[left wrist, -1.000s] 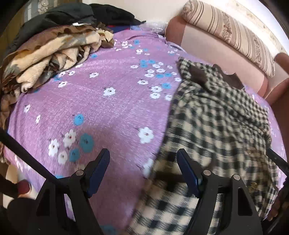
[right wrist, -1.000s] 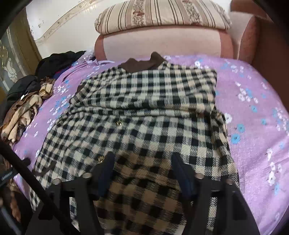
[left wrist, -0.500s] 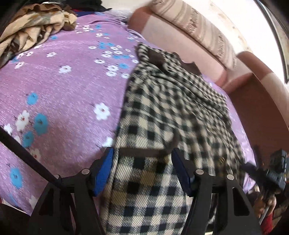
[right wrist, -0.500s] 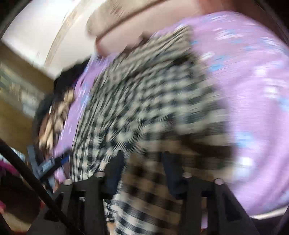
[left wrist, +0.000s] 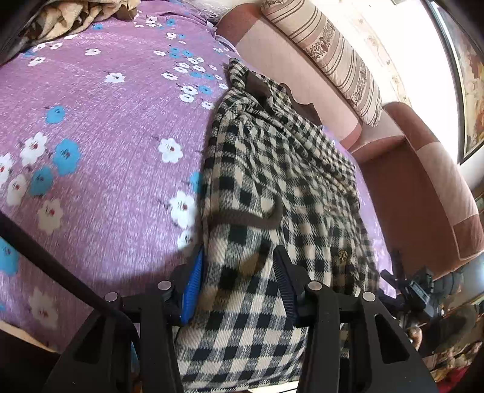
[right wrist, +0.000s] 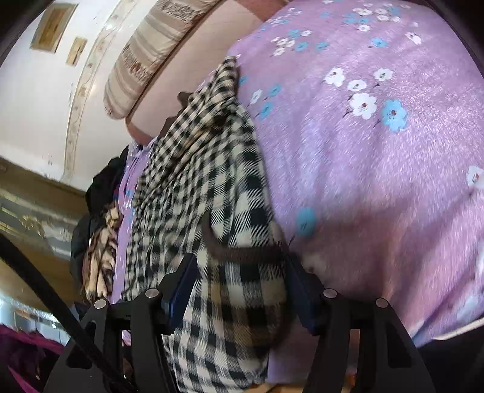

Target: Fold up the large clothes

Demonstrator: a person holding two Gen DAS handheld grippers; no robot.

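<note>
A black-and-cream checked coat [left wrist: 272, 169] lies lengthwise on the purple flowered bedspread [left wrist: 99, 130], collar toward the headboard. My left gripper [left wrist: 239, 278] is open, its jaws on either side of the coat's near left hem by a brown-trimmed pocket [left wrist: 242, 219]. In the right wrist view the same coat [right wrist: 208, 181] shows, and my right gripper [right wrist: 242, 281] is open astride the near right hem, below a brown pocket trim [right wrist: 239, 252]. The right gripper also shows small at the far right of the left wrist view [left wrist: 414, 290].
A pink padded headboard [left wrist: 290, 60] with a striped bolster [left wrist: 329, 51] runs behind the coat. A pile of tan and dark clothes [right wrist: 96, 241] lies on the bed's left side, also in the left wrist view [left wrist: 75, 15]. The bed's near edge is just below both grippers.
Both grippers have swung down and outward to the coat's near hem corners; cloth now lies between each pair of jaws. The right view has tilted sharply. The coat lies as before.
</note>
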